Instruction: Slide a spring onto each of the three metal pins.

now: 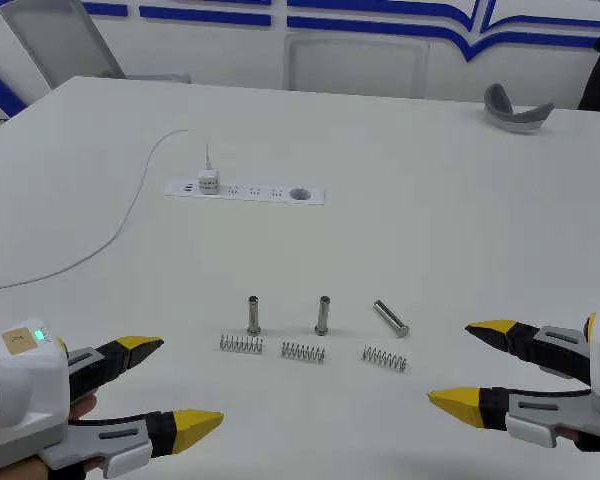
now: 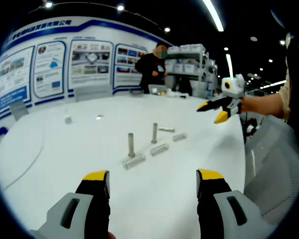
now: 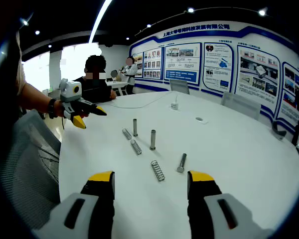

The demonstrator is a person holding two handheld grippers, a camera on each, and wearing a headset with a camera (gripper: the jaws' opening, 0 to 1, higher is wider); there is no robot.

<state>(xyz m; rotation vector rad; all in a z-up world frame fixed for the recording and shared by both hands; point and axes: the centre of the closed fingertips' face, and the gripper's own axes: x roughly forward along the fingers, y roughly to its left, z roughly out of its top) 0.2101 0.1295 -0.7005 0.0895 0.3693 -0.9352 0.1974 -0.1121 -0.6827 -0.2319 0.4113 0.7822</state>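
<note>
Three metal pins sit mid-table: the left pin (image 1: pixel 253 314) and the middle pin (image 1: pixel 323 315) stand upright, the right pin (image 1: pixel 390 318) lies on its side. A spring lies in front of each: left spring (image 1: pixel 241 344), middle spring (image 1: pixel 303 352), right spring (image 1: pixel 384 358). My left gripper (image 1: pixel 178 382) hovers open at the lower left, short of the springs, holding nothing. My right gripper (image 1: pixel 472 365) is open at the lower right, also holding nothing. The pins (image 2: pixel 131 144) and springs (image 2: pixel 133 161) lie ahead of the left jaws; the lying pin (image 3: pixel 181 163) and a spring (image 3: pixel 157 170) lie ahead of the right jaws.
A white power strip (image 1: pixel 246 190) with a plugged charger (image 1: pixel 208 180) and a cable (image 1: pixel 110 235) lies further back. A grey curved object (image 1: pixel 516 110) rests at the far right. Chairs (image 1: pixel 355 63) stand beyond the far edge. People stand in the background.
</note>
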